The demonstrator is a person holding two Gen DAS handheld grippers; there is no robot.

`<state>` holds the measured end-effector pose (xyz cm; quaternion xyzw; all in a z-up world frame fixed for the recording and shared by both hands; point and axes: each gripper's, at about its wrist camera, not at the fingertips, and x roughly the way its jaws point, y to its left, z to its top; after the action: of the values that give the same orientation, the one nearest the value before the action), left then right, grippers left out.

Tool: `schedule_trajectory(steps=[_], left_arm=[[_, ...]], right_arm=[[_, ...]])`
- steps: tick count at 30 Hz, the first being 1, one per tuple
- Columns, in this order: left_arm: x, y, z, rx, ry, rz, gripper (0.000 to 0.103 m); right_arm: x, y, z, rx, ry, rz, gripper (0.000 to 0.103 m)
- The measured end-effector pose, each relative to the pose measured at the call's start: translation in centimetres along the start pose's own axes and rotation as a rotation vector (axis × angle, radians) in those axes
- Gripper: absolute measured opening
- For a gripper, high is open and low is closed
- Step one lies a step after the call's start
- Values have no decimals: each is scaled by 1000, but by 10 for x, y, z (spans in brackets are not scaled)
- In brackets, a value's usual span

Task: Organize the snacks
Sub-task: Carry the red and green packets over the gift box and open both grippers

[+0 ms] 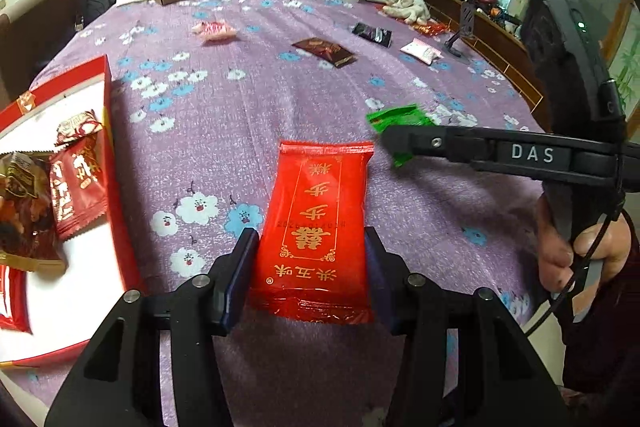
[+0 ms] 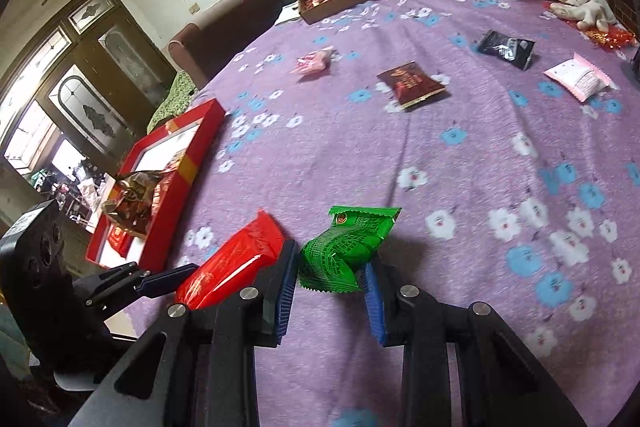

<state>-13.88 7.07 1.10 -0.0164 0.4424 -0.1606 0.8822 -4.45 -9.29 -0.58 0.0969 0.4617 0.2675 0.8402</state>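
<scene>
My left hand-held gripper (image 1: 312,267) is clamped on the red snack packet (image 1: 316,227), which lies flat on the worktop (image 1: 240,99) just beside the red box (image 1: 110,147). My right hand-held gripper (image 2: 330,287) pinches the green packet (image 2: 348,247).

Both wrist views low and close over the purple floral tablecloth (image 1: 240,115), facing forward along the fingers toward the far sofa, sharing the red packet (image 1: 316,223), green packet (image 2: 348,247), red box (image 2: 176,155) and scattered snacks.
</scene>
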Motion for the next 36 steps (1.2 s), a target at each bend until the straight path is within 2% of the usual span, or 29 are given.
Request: schedule_trajectory(steps=[4,12,17,19,25,28,31,32,34,36], left_arm=[[-14,10,-1,-22,-34,4,50],[-59,37,3,-71,-158,44,50],[-86,69,3,-125,-224,113,50],[-95,88,0,-164,-242,162,50],[-114,135,-8,-256,-259,280,50],[-121,156,-9,-291,-258,337,50],[-127,172,-8,-322,-267,406,51],[-129,175,-9,-333,-273,421,54],[-130,178,-12,-347,-292,429,62],[-127,175,-14,-336,-289,412,64]], right_arm=[[-3,17,1,-28,-8,3,32],[-5,65,15,-118,-35,23,32],[10,107,30,-193,-28,58,31],[22,127,37,-224,-16,82,31],[66,187,57,-283,17,152,31],[84,216,70,-299,1,187,32],[89,231,83,-283,-68,203,37],[88,230,85,-270,-82,216,51],[82,219,85,-225,-111,247,72],[79,203,84,-201,-137,236,75]])
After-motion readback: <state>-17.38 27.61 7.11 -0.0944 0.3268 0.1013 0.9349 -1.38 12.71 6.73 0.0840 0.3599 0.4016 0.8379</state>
